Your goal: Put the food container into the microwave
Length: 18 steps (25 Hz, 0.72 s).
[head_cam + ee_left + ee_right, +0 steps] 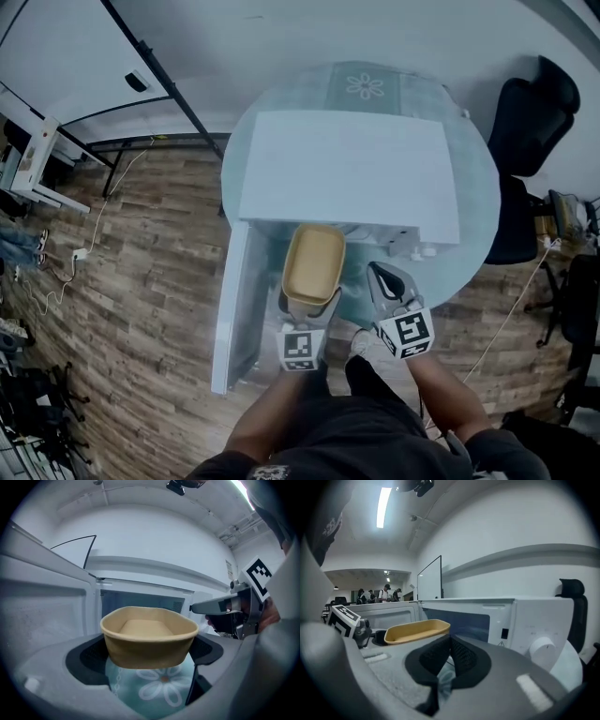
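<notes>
The microwave (347,173) sits on the round counter (476,164), its door (234,309) standing open. The food container (314,262) hangs level just before the cavity, its near wall clamped by the left gripper (307,302). It is best kept level and slid straight in, above the sill. The right gripper (384,279) is clenched on nothing.

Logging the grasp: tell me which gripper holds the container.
The left gripper: it is shut on the tan container, in front of the open microwave. The right gripper beside it is shut and empty.
</notes>
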Motion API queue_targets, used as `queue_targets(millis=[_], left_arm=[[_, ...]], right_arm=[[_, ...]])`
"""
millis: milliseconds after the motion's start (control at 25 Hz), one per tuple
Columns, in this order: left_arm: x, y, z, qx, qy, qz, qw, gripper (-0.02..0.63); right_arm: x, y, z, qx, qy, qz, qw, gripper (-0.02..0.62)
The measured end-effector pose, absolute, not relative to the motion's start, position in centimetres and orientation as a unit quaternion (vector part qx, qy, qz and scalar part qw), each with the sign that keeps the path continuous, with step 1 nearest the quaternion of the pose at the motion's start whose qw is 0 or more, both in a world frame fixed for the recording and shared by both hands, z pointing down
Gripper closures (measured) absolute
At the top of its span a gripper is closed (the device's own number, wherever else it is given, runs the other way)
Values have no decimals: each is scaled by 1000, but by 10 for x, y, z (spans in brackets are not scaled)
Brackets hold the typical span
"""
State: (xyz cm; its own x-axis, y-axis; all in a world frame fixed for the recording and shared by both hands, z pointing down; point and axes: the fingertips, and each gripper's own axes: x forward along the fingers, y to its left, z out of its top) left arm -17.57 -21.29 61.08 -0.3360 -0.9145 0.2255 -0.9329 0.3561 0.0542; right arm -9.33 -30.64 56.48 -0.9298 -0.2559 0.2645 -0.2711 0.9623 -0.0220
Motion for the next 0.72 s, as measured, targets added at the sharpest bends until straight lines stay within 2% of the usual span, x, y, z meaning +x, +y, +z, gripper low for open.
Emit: queue_targets(millis=[720], left_arm=[[-228,-277,651,551,-825,57,115,74]], right_arm=[[-91,-327,629,134,-975,70,164,594]])
